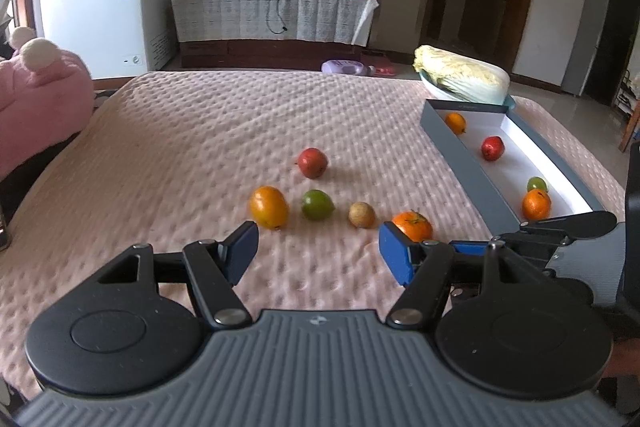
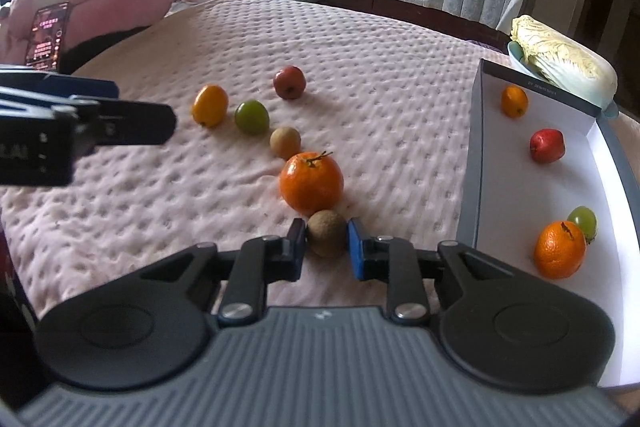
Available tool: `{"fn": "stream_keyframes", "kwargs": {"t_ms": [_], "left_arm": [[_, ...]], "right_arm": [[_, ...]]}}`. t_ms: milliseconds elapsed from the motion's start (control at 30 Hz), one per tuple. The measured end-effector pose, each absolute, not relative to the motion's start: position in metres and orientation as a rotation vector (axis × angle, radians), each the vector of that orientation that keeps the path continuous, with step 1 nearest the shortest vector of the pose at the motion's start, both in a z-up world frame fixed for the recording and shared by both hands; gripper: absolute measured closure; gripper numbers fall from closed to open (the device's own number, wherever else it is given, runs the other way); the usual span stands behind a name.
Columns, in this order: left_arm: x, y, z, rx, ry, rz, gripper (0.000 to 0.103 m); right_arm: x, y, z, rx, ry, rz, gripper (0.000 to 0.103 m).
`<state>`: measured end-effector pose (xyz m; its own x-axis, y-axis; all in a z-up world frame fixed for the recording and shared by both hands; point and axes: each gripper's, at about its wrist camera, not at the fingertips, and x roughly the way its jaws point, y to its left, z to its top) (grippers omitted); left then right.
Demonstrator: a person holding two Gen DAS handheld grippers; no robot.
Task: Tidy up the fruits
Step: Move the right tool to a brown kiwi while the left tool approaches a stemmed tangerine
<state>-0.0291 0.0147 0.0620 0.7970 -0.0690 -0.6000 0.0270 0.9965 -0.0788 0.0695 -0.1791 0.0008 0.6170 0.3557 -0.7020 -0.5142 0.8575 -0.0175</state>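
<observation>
the right tool point(image 2: 327, 245) is nearly closed, and its two blue pads press on both sides of a small brown fruit point(image 2: 326, 233). the brown fruit is round and rough, with no clear long side, so which way it points cannot be told. it sits low over the pink bed cover point(image 2: 380, 67), near the front edge of the bed, and whether it touches the cover cannot be told. just behind it is a big orange point(image 2: 311, 181), round and shiny, with a thin stem sticking up and to the right.

the left tool point(image 1: 318, 253) is wide open and holds nothing. it hangs over the front part of the bed.

in front of it the loose fruits make a row across the middle of the bed: a yellow-orange fruit point(image 1: 269, 207) that is a bit egg shaped and stands up tall, a green fruit point(image 1: 317, 205), and a small tan fruit point(image 1: 361, 215). a red fruit point(image 1: 312, 163) sits behind them, toward the far edge.

a long grey box point(image 1: 460, 163) with a white inside lies along the right edge of the bed, with its long side running front to back. in it are a small orange fruit point(image 2: 514, 101) at the far end, a red one point(image 2: 547, 145) in the middle, and a green one point(image 2: 583, 221) touching an orange one point(image 2: 559, 249) at the near end.
</observation>
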Motion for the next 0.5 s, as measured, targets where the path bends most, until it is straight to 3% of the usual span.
{"fn": "stream_keyframes", "kwargs": {"t_ms": [500], "left_arm": [[0.005,-0.046,0.040,0.000,0.674,-0.140,0.031]], "right_arm": [[0.048,-0.194,0.003,-0.226,0.770,0.550,0.077]]}}
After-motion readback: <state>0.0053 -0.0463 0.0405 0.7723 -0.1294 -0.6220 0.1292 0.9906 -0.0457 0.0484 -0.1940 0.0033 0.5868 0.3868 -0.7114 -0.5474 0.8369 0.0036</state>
